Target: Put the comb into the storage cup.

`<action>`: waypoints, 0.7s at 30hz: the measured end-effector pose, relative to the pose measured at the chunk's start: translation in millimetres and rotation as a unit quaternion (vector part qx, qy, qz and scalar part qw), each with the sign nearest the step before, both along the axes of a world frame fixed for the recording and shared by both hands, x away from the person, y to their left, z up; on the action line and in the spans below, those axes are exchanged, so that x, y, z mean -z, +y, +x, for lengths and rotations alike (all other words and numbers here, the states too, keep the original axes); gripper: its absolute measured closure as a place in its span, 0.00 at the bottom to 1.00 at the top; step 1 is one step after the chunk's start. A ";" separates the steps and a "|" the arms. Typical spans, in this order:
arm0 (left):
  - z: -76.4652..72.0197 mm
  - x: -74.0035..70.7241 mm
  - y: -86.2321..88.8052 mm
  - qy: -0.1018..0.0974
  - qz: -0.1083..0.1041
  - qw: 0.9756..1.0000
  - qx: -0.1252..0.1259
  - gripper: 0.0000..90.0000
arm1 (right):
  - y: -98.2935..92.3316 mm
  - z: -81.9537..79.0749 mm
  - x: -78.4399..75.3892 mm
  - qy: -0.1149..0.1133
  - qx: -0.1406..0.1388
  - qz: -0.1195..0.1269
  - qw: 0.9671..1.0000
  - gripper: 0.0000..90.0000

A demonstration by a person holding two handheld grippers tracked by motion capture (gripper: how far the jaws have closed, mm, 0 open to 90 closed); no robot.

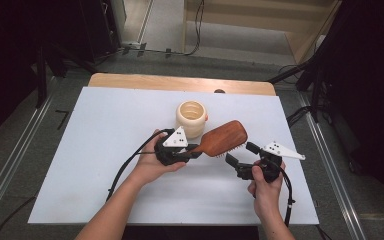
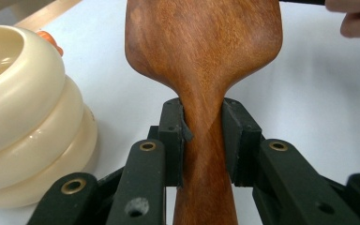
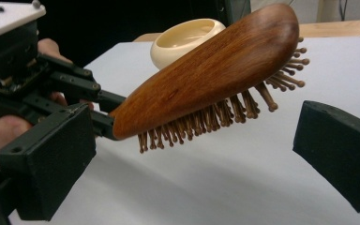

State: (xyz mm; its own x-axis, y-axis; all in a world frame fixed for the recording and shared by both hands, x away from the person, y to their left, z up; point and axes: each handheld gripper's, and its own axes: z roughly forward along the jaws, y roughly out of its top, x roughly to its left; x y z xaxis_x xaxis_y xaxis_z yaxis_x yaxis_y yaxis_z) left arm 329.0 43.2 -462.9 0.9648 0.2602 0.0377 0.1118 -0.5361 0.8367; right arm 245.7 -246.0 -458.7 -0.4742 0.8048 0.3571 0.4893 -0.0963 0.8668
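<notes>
A wooden paddle hairbrush (image 1: pixel 224 137) is held off the white table top, bristles facing down and toward the person. My left gripper (image 1: pixel 196 150) is shut on its narrow handle. In the left gripper view both pads press the handle's neck (image 2: pixel 202 140) and the brush's back (image 2: pixel 201 42) rises beyond them. My right gripper (image 1: pixel 240 153) stands open just right of and below the brush head. In the right gripper view its jaws (image 3: pixel 194 159) stand wide apart, with the bristles (image 3: pixel 215 117) a little above and beyond them, untouched.
A cream ribbed pot (image 1: pixel 191 117) stands upright just behind the left gripper, close to the brush handle. The white table cover (image 1: pixel 105 150) stretches out on both sides. A strip of bare wood (image 1: pixel 180 82) runs along the far edge.
</notes>
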 end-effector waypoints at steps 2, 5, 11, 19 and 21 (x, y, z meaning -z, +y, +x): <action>-2.1 0.1 1.4 0.000 -0.003 1.000 -0.003 0.80 | 4.2 5.8 -0.5 0.011 0.003 0.015 1.000 0.00; -4.8 0.3 3.6 -0.005 -0.010 1.000 -0.006 0.80 | 6.9 9.9 -1.3 0.015 0.006 0.022 1.000 0.00; -9.2 -0.5 6.3 -0.010 -0.020 1.000 -0.008 0.80 | 13.0 20.0 -1.4 0.037 0.013 0.049 0.998 0.00; -14.3 -1.2 7.8 -0.020 -0.030 0.999 -0.017 0.80 | 23.1 29.2 1.9 0.059 0.014 0.075 0.995 0.00; -15.1 -0.5 8.0 -0.022 -0.030 0.999 -0.018 0.80 | 25.6 30.6 2.1 0.064 0.016 0.078 0.995 0.00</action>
State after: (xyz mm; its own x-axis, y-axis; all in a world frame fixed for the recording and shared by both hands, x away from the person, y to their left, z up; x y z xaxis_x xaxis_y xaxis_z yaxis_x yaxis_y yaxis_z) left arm 313.9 51.2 -462.4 0.9526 0.2973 0.0639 0.0915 -0.4805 0.8722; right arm 276.3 -220.4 -460.7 -0.3928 0.7479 0.5350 0.5888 -0.2424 0.7711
